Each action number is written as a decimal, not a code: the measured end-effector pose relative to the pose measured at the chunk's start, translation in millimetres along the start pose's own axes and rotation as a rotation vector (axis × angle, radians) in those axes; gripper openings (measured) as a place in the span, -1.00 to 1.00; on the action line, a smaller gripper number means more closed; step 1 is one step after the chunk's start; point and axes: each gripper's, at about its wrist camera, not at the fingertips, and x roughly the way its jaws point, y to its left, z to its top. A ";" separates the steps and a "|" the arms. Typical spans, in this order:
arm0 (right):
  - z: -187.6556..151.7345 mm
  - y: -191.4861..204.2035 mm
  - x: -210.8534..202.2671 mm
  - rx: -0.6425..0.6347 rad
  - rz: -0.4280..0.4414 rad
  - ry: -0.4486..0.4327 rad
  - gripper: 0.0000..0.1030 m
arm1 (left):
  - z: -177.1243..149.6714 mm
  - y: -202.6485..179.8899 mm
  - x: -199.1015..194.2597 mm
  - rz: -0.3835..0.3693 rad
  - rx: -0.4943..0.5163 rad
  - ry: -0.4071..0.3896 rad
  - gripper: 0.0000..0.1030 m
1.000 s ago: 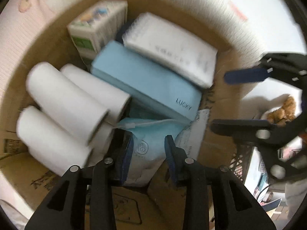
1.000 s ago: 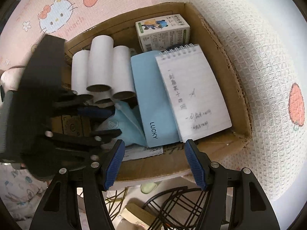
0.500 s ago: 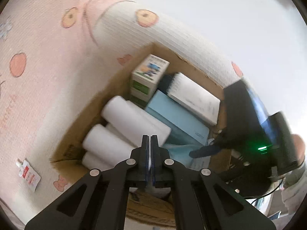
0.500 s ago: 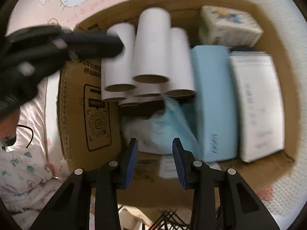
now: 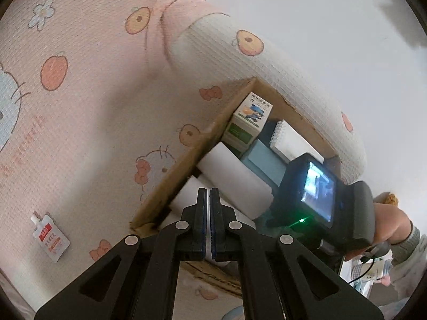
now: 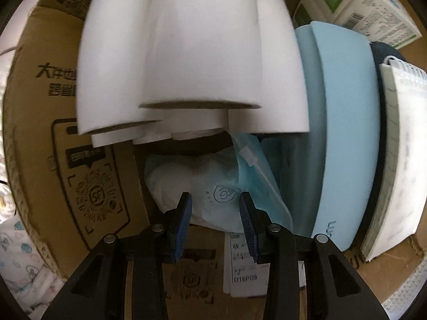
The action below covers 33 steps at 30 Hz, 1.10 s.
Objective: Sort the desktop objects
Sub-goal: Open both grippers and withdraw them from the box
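The left gripper hangs above the near corner of the brown cardboard box with its fingers pressed flat together and nothing between them. Past its tips the box lies on a pink cartoon-print cloth, and a small white and orange pouch lies on that cloth, well apart from the box.

The right gripper points steeply down into the box. Its blue-padded fingers stand a little apart — the crumpled light-blue packet with a round printed mark lies just beyond and between their tips, but whether the pads touch it cannot be told.

Inside the box, a stack of white paper rolls fills the left part, its ends just above the packet. A pale-blue rectangular case lies beside the rolls on the right, a white spiral-bound notepad rests against its far side, and a white and green printed carton sits in the far corner. In the left wrist view a person's hand grips the right gripper's black body.
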 end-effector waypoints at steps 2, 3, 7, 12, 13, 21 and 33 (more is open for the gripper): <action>8.9 3.1 9.1 0.000 -0.015 0.009 -0.33 | 0.7 5.0 -3.2 -0.002 -0.008 -0.003 -0.96; 18.1 5.8 16.1 0.004 -0.017 0.012 -0.33 | 1.0 6.9 -4.6 0.001 -0.010 -0.004 -0.96; 24.8 10.6 26.5 -0.005 -0.039 0.027 -0.32 | 0.4 9.9 -6.8 0.003 -0.008 -0.015 -0.96; 24.0 -6.2 10.1 0.030 -0.017 -0.012 -0.32 | -6.7 10.3 -18.3 -0.014 0.003 -0.043 -0.96; 22.1 -5.3 3.1 0.027 -0.024 -0.033 -0.32 | -9.0 10.6 -21.9 -0.021 0.009 -0.059 -0.96; -2.2 28.2 -81.7 -0.022 -0.168 -0.329 -0.32 | -35.2 13.2 -48.9 -0.025 0.088 -0.190 -0.96; -23.1 113.8 -104.6 -0.179 -0.270 -0.600 -0.32 | -119.7 79.3 -69.7 0.029 -0.105 -0.245 -0.98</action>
